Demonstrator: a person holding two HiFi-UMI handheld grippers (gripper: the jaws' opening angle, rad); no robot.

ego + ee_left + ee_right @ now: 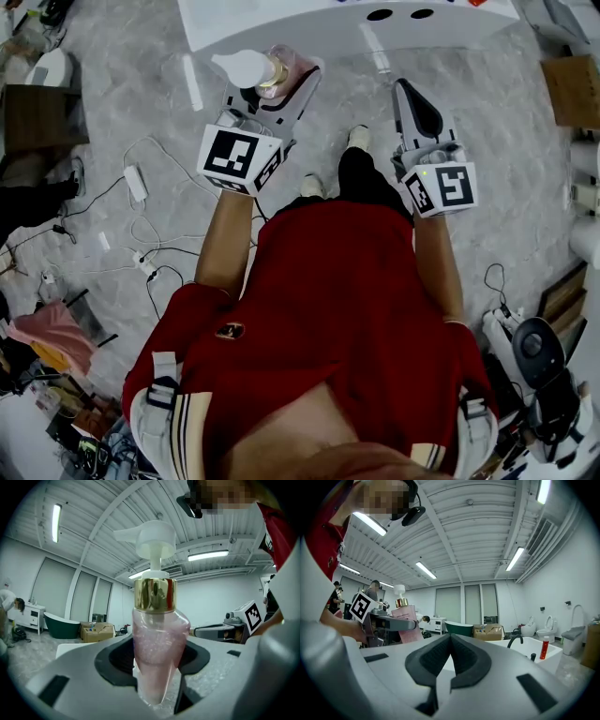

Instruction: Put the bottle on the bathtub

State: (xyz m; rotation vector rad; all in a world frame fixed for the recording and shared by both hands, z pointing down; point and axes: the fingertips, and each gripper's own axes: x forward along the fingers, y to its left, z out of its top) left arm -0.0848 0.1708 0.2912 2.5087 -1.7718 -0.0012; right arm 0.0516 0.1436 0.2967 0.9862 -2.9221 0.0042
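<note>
1. Grey marble floor [112, 103], white bathtub [309, 26] at its far edge.
2. Left gripper [289, 82] clamped on pink pump bottle [279, 67], held just short of the bathtub.
3. Right gripper [450, 644] jaws together, empty, near the bathtub.

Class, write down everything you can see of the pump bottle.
The pump bottle is clear plastic with pinkish glittery liquid, a gold collar and a white pump head. It is roughly upright, clamped at its lower body between the left gripper's dark pads, held in the air just short of the white bathtub. Nothing else touches it.
</note>
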